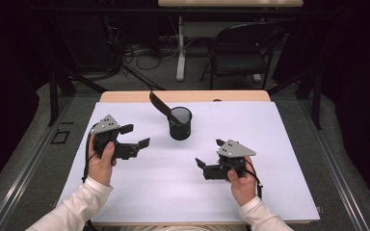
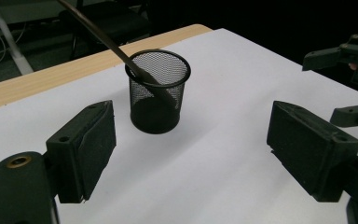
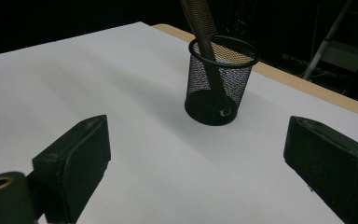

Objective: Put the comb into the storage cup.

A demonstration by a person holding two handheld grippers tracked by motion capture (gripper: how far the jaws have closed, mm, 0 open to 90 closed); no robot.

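Black mesh cup (image 1: 180,123): one; brown comb (image 1: 160,105): one inside.

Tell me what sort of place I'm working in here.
Probably a lab or recording room: a table under a white sheet, loose cables on the floor, a folding chair, dark surroundings.

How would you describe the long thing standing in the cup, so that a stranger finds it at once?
On the white sheet covering the table stands a black mesh cup, ahead of both grippers. A dark brown comb leans out over its rim, the one long, slanted thing on the sheet.
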